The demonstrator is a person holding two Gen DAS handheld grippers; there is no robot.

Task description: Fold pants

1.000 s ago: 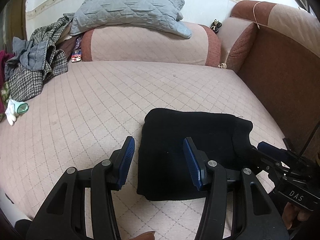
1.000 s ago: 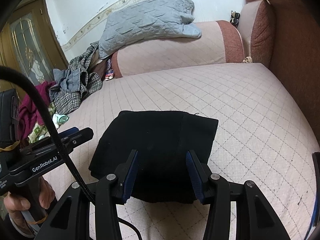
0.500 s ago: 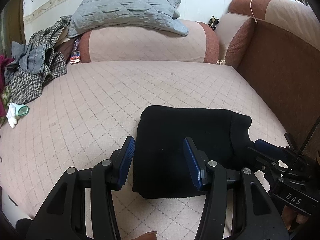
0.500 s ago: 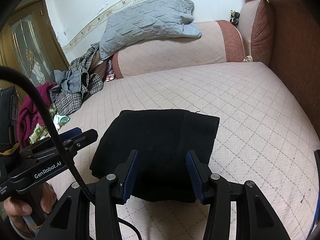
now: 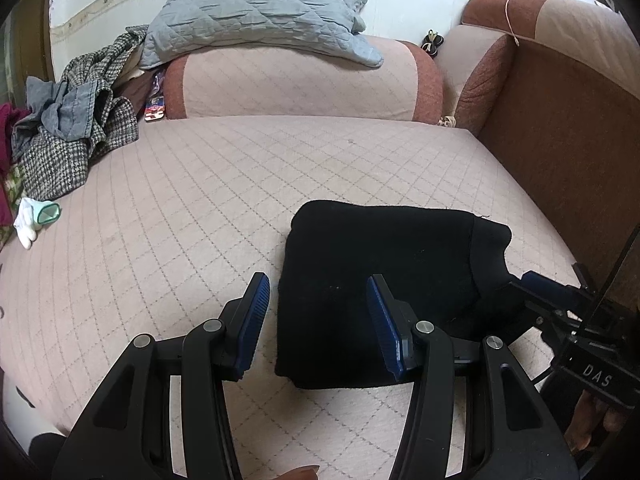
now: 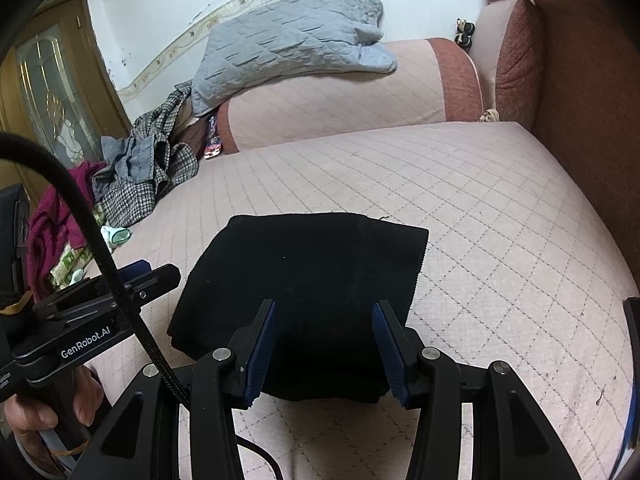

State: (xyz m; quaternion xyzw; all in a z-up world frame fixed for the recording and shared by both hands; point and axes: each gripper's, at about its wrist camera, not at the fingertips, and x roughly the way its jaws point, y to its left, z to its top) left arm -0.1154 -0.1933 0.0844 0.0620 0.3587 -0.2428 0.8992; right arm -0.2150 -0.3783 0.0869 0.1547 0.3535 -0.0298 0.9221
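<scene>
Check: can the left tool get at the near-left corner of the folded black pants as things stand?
Probably yes. The left tool is open and empty, with the pants lying flat on the sofa seat just ahead. Nothing sits between them; the right tool is off by the far edge.

A pink quilted sofa seat (image 5: pixel 224 208) fills the frame. Folded black pants (image 5: pixel 380 280) lie lower right of centre; a clothes heap (image 5: pixel 68 132) and perhaps a sock (image 5: pixel 34 216) lie at left.
</scene>
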